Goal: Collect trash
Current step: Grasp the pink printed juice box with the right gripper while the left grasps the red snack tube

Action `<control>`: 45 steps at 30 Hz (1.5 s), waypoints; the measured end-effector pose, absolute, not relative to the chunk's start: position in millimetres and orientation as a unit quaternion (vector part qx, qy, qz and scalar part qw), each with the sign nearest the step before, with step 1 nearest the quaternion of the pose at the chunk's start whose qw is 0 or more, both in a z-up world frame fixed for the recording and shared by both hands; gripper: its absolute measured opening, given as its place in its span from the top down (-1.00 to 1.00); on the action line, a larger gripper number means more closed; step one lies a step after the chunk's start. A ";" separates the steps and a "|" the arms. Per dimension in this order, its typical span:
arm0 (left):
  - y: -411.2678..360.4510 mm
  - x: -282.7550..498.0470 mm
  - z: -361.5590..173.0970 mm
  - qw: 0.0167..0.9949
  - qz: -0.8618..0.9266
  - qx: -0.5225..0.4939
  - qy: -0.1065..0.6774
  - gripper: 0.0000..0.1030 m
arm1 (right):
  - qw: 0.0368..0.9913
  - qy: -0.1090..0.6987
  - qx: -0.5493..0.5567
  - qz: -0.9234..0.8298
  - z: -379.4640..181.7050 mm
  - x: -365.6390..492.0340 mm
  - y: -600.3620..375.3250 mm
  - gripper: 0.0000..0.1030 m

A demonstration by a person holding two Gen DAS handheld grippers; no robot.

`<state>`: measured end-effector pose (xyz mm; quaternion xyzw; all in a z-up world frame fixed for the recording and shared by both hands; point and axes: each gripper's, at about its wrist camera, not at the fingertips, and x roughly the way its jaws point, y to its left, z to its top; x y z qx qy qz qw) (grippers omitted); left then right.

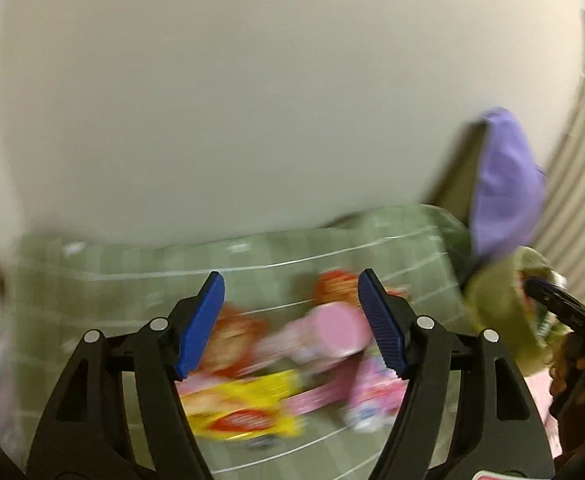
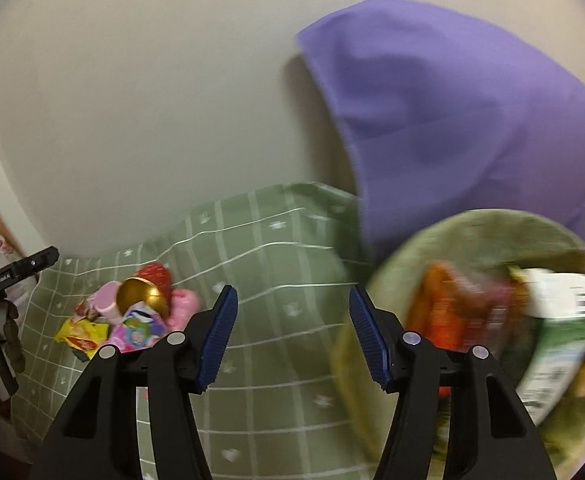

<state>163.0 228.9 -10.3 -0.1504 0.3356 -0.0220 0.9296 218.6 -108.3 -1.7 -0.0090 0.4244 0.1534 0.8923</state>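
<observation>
Left gripper [image 1: 292, 320] has its blue pads spread apart, nothing clamped; no wrapper touches either pad. Just ahead of and below its fingers sits the trash pile [image 1: 288, 368] on the green checked cloth [image 1: 132, 272]: a yellow wrapper [image 1: 248, 408] nearest the left finger, a pink pot [image 1: 332, 328] by the right finger, red-orange wrappers behind. View is motion-blurred, so item detail is poor.

Right gripper [image 2: 292, 332] also has pads wide apart, empty, over bare cloth. From it, the same pile lies well off to the left, with a gold ball [image 2: 138, 294] on top. To its right, close by the right finger, is a green bin [image 2: 480, 320] already holding wrappers and a white-green carton [image 2: 560, 320]. A purple cloth [image 2: 452, 112] hangs behind the bin against the pale wall [image 2: 152, 100].
</observation>
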 end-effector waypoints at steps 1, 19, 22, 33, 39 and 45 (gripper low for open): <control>236.8 158.9 -13.1 0.929 -0.009 -0.154 0.337 -0.27 | 0.890 0.427 -0.010 0.157 -7.1 219.8 -99.2 -0.07; 244.5 119.7 -80.1 0.901 0.005 -0.194 0.388 -0.27 | 0.820 0.498 -0.020 0.282 -84.9 188.5 21.8 -0.07; 240.6 110.4 -73.8 0.900 -0.001 -0.192 0.392 -0.27 | 0.804 0.520 -0.023 0.288 -103.7 197.8 31.0 0.27; 240.6 107.2 -71.7 0.903 -0.016 -0.202 0.379 -0.27 | 0.835 0.482 -0.045 0.261 -77.7 207.1 2.6 0.89; 233.1 131.7 -70.3 0.903 -0.042 -0.186 0.384 -0.44 | 0.849 0.485 -0.029 0.208 -64.7 210.4 -36.6 0.89; 248.1 170.8 -72.7 0.893 -0.050 -0.206 0.398 -0.44 | 0.853 0.485 -0.030 0.193 -56.1 200.2 -53.8 0.89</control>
